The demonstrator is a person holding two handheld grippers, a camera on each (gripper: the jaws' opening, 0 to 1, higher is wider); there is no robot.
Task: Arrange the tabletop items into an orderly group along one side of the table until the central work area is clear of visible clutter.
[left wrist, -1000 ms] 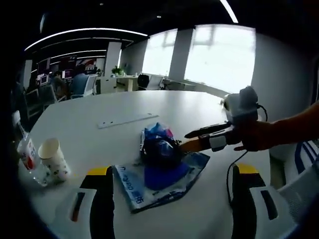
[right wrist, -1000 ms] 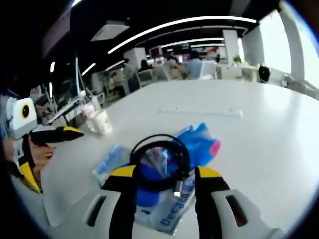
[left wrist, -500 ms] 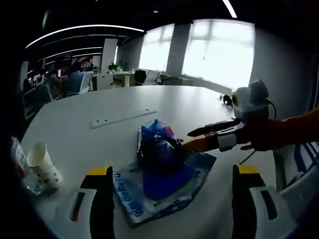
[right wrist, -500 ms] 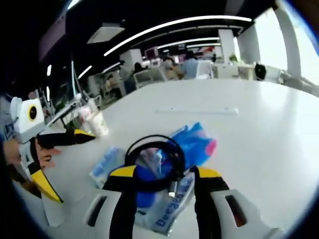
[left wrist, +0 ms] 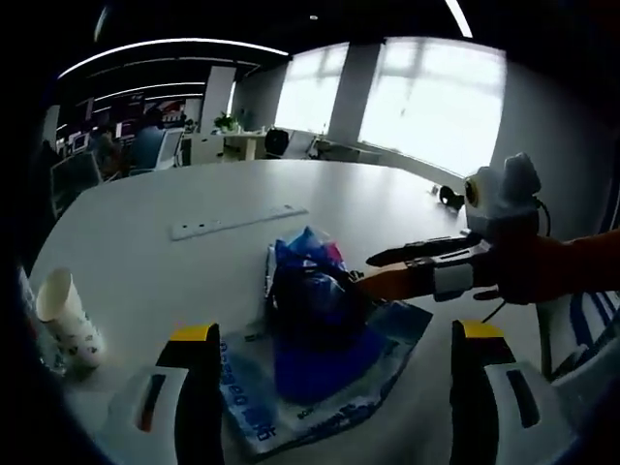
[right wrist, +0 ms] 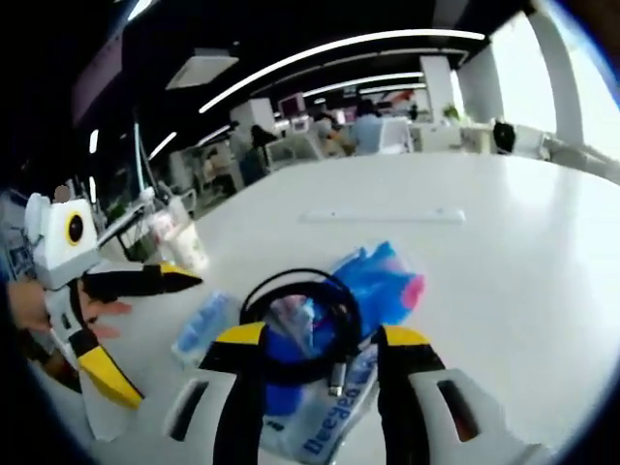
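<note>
Table (left wrist: 174, 203) white, round; blue bag (left wrist: 315, 310) central; office behind.

The big round table (left wrist: 174, 266) is plain white. On it lies a flat blue and white plastic packet (left wrist: 320, 373) with blue letters. A shiny blue plastic bag (right wrist: 380, 276) has a pink spot on one side. The coiled cable (right wrist: 302, 325) is black with a silver end. The paper cup (left wrist: 66, 325) is white with small dark dots. Both grippers have black jaws with yellow tips.
</note>
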